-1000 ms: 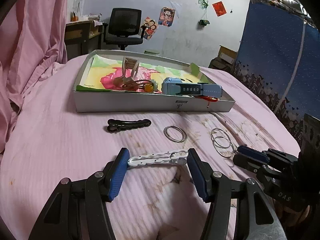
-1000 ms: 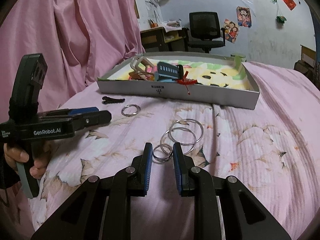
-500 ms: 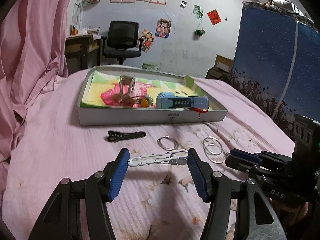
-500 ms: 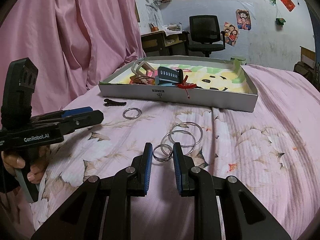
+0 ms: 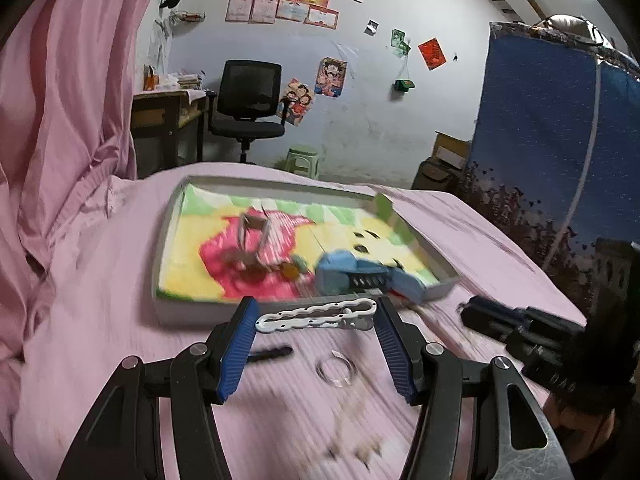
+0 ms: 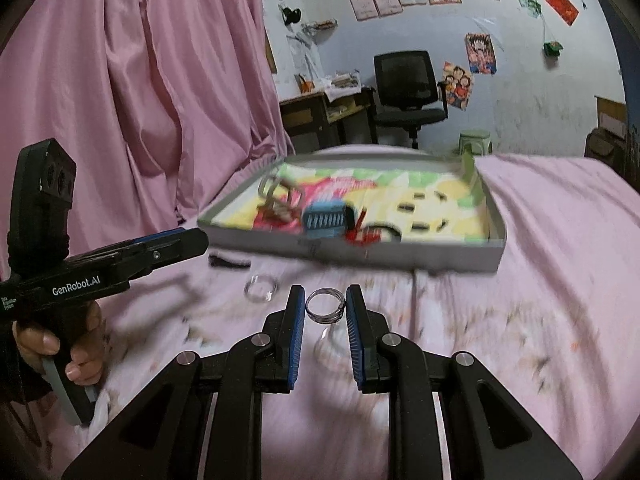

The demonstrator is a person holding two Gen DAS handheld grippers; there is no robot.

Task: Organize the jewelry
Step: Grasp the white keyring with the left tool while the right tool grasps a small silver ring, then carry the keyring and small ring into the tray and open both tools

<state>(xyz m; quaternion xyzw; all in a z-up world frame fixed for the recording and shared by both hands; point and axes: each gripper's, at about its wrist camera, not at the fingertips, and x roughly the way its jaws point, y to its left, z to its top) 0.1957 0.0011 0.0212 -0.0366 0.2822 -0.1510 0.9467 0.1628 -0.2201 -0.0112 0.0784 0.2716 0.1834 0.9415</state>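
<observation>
Ahead, the tray's (image 5: 192, 314) near edge faces both grippers: left gripper (image 5: 316, 322) clenches the white clip (image 5: 316, 315) crosswise, right gripper (image 6: 326, 308) grasps a ring (image 6: 325, 306).

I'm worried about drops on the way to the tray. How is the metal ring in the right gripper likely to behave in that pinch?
The metal ring looks thin, smooth and hard, so it may slip or pivot between the right gripper pads. It seems light. If dropped, it would probably settle on the soft pink bedspread rather than roll far.
</observation>
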